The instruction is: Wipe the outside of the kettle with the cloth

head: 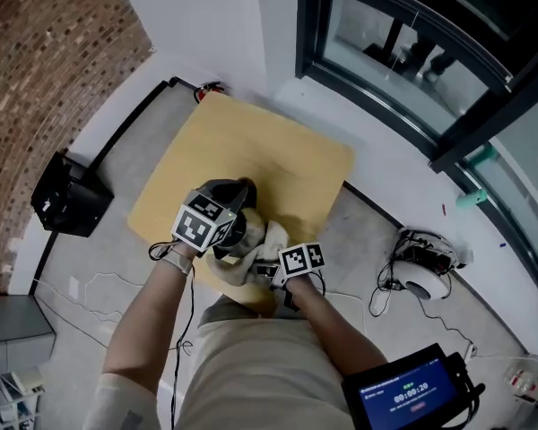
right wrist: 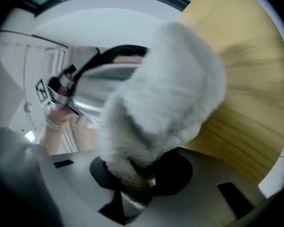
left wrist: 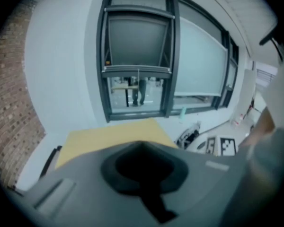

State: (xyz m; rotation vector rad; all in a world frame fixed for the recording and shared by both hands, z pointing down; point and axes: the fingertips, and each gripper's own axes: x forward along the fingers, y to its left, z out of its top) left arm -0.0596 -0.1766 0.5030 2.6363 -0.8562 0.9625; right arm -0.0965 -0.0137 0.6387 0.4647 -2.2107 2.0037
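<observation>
A steel kettle [head: 230, 197] with a black handle stands near the front edge of the light wooden table [head: 287, 155]. My left gripper [head: 222, 231] sits right at the kettle, its marker cube over it; its jaws show in no view. In the right gripper view, the left gripper [right wrist: 61, 86] is at the end of the handle of the kettle [right wrist: 97, 89]. My right gripper [head: 271, 265] is shut on a fluffy white cloth [head: 267, 240]. The cloth [right wrist: 165, 93] bulges out of the right gripper [right wrist: 132, 179] against the kettle's side.
On the floor, a black box [head: 67, 197] lies left of the table, and a white headset with cables [head: 421, 271] lies to the right. A screen with a timer [head: 411, 392] is at the lower right. Dark window frames [head: 403, 79] and a brick wall [head: 45, 70] ring the spot.
</observation>
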